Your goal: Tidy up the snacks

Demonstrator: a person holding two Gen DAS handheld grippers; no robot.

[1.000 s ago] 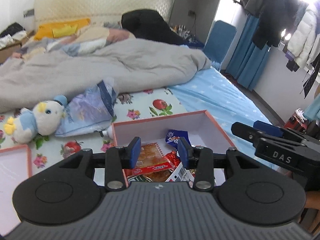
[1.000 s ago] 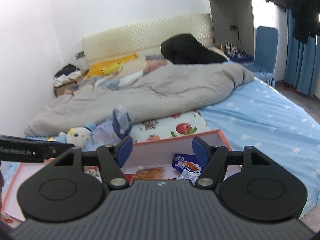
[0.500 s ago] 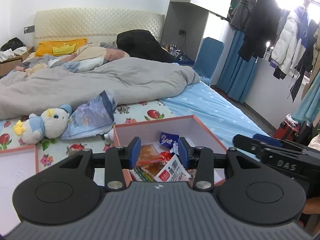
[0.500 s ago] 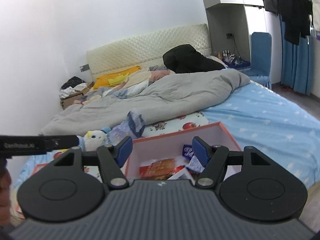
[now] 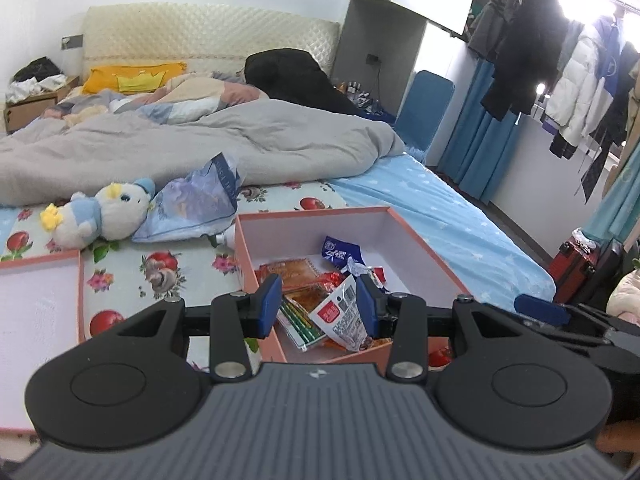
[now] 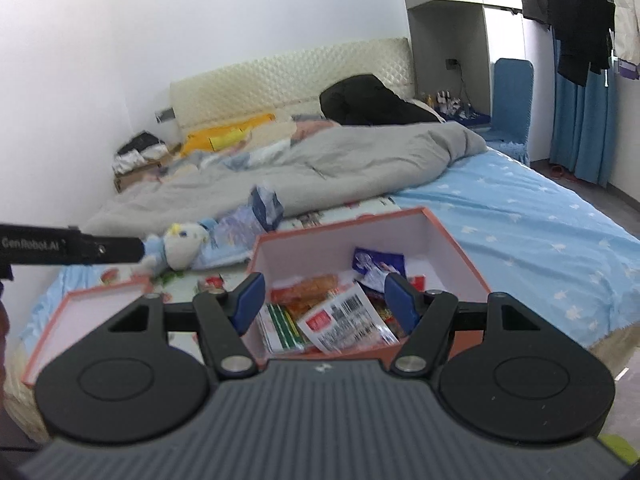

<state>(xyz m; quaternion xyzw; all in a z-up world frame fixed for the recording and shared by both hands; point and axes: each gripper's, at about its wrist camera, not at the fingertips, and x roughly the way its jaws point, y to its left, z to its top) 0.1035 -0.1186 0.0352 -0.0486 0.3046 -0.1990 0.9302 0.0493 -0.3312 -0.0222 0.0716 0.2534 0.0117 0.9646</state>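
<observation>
Snacks (image 5: pixel 320 300): being held loose in the pink box (image 5: pixel 424 248) on the bed — none seen outside.
Lid (image 5: pixel 36 300): lying apart, leftward.
Left gripper (image 5: pixel 318 306), right gripper (image 6: pixel 324 300): jaws being held apart, empty.
Stage: packing looks done — closing possibly left.

Both grippers now sit higher and farther back from the box (image 5: pixel 416 240) than a second ago, so more of its inside shows. The red-and-white packet (image 5: pixel 340 316), only a corner earlier, is in full view between the left gripper (image 5: pixel 318 306) fingers, and the green-striped packet (image 6: pixel 282 326) shows beside it. The right gripper (image 6: pixel 326 302) seems slightly wider open, though blur makes that uncertain.
</observation>
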